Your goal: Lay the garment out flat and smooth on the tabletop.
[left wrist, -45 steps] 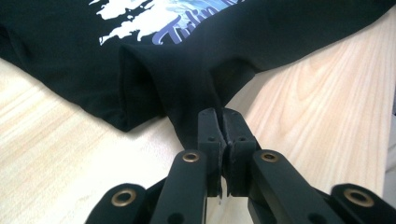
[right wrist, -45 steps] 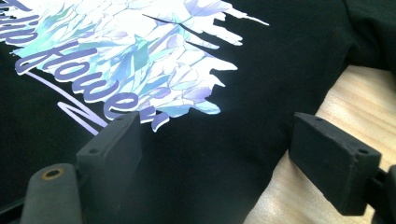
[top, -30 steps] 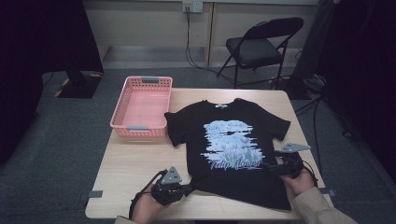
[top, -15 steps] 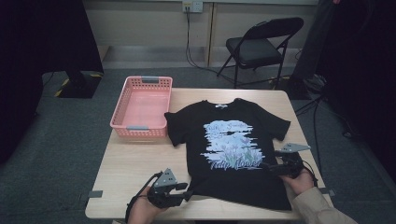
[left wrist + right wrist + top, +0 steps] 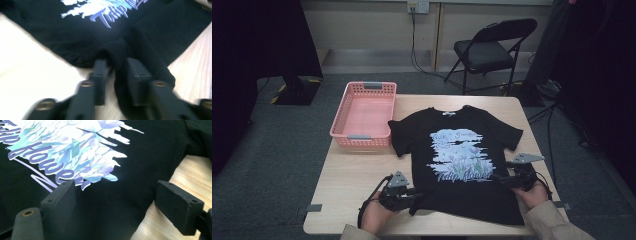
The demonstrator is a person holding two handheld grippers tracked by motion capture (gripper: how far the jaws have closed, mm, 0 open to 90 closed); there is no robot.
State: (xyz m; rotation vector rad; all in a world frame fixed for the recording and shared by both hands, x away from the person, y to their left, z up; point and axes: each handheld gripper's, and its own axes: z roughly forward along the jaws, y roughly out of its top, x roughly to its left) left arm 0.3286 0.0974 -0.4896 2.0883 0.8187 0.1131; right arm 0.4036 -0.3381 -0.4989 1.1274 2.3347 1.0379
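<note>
High view: black T-shirt [image 5: 457,160] flat on tabletop [image 5: 357,175], beside pink basket [image 5: 364,115] | left gripper [image 5: 412,196] at hem corner, jaws just closing, pinching a fold of fabric | right gripper [image 5: 504,180] over shirt's right edge, jaws spread wide, released.

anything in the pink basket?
No. In the high view the pink basket shows a bare floor, and the black t-shirt lies flat on the table beside it.

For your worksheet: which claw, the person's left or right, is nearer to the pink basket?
Left. The left claw is at the T-shirt's lower left hem, below the pink basket on the same side of the table. The right claw is across the shirt, at its right edge.
</note>
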